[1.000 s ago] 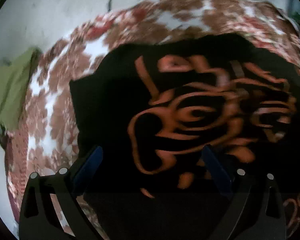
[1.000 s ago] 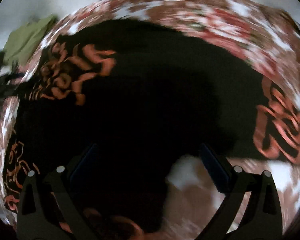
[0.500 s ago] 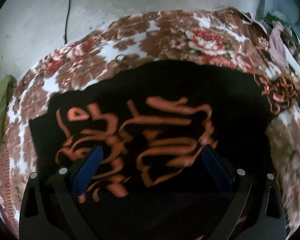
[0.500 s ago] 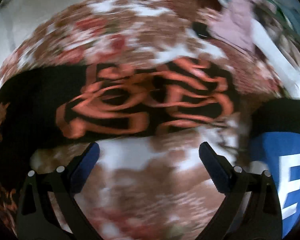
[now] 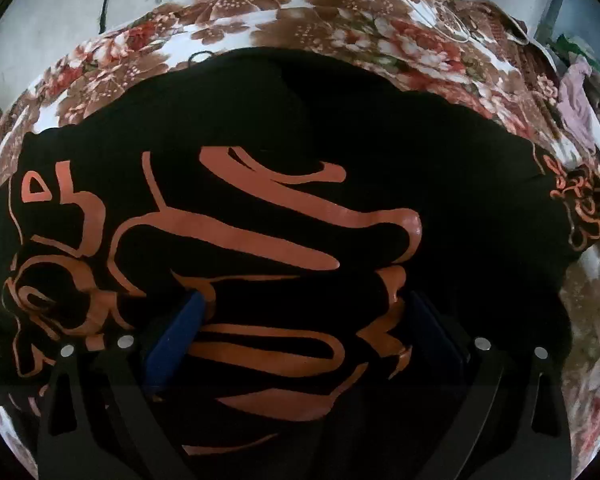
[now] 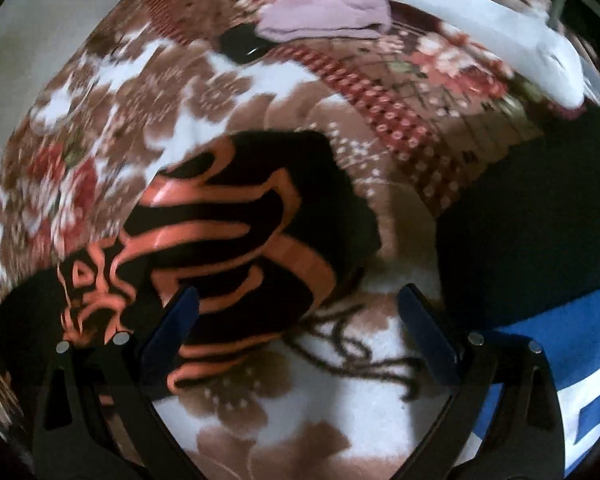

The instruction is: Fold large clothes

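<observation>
The black garment (image 5: 340, 168) with orange lettering lay spread across the floral blanket (image 5: 340, 28), filling most of the left wrist view. The step in hand looked like taking hold of an edge for the next fold. To do it well, each gripper should pinch only the top layer near a corner, and the 2 should lift together so the cloth stays flat and the fold line runs straight.

The left gripper (image 5: 300, 320) hovered low over the lettering, jaws spread wide, nothing between them. The right gripper (image 6: 298, 312) pointed down at the blanket just beside the garment's end (image 6: 240, 232), also spread and empty. A blue-and-white cloth (image 6: 560, 344) lay to its right, apart from the garment.
</observation>
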Demonstrator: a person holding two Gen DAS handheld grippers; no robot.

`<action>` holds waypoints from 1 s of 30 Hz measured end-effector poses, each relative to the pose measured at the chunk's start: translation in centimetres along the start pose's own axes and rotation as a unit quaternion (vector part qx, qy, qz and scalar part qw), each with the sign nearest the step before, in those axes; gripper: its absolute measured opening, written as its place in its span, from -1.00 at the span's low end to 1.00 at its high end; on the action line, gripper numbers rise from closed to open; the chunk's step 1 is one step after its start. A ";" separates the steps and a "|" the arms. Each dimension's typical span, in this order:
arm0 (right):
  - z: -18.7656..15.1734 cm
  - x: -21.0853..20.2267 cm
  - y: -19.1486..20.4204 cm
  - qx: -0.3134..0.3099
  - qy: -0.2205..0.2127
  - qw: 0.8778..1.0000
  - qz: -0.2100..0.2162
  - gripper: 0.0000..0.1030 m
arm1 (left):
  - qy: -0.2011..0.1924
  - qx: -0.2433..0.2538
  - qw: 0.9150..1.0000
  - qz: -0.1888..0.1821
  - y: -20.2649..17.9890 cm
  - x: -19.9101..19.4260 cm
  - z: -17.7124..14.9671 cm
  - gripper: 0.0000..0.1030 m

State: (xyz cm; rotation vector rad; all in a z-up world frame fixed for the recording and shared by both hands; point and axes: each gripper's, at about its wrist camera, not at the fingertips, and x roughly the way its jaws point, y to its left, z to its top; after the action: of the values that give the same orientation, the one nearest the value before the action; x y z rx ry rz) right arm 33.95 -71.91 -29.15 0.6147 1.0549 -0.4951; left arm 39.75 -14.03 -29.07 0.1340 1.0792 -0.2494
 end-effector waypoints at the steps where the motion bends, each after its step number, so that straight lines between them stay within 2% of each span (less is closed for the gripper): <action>1: 0.1 0.1 -0.1 0.009 0.002 1.000 0.001 0.92 | -0.002 0.009 1.000 0.004 -0.1 0.1 -0.1 0.90; 4: 0.5 0.4 0.7 0.021 0.009 0.999 0.026 0.93 | -0.008 0.021 1.000 0.007 -0.2 0.3 -0.3 0.90; 8: 0.3 1.6 1.1 0.048 0.035 0.998 0.004 0.91 | -0.017 0.021 1.000 0.004 0.0 0.4 -0.3 0.90; 12: 0.4 2.7 0.4 0.072 0.035 0.997 -0.016 0.91 | -0.025 0.021 0.999 0.000 0.1 0.5 -0.4 0.90; 13: 0.4 2.8 0.4 0.077 0.033 0.996 -0.021 0.86 | -0.027 0.022 0.999 0.000 0.1 0.5 -0.5 0.90; 14: 0.5 2.8 0.2 0.082 0.030 0.996 -0.021 0.77 | -0.029 0.023 0.999 0.000 0.1 0.5 -0.5 0.90; 16: 0.4 3.0 -0.6 0.112 0.027 0.993 -0.011 0.01 | -0.033 0.024 0.999 -0.001 0.1 0.6 -0.6 0.90; 19: 0.0 3.5 -2.0 0.146 0.027 0.989 0.002 -0.16 | -0.037 0.024 0.999 -0.002 0.1 0.6 -0.7 0.90; 22: -0.3 3.1 -2.5 0.152 0.013 0.988 0.010 -0.30 | -0.036 0.023 0.999 -0.003 0.1 0.6 -0.7 0.90; 23: -0.3 2.9 -2.5 0.150 0.010 0.989 0.011 -0.34 | -0.036 0.023 0.999 -0.003 0.1 0.6 -0.7 0.90; 25: -0.4 2.5 -2.5 0.142 0.004 0.990 0.015 -0.53 | -0.038 0.023 0.999 -0.001 0.1 0.6 -0.7 0.90; 30: -0.6 0.6 -1.2 0.103 -0.023 0.994 0.024 -0.67 | -0.048 0.028 0.998 0.008 -0.3 0.6 -0.9 0.90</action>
State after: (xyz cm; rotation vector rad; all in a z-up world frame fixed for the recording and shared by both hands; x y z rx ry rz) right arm 33.02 -72.43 -30.23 0.8048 0.9510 -0.5779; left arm 39.16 -14.16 -30.08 0.1780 0.9759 -0.2691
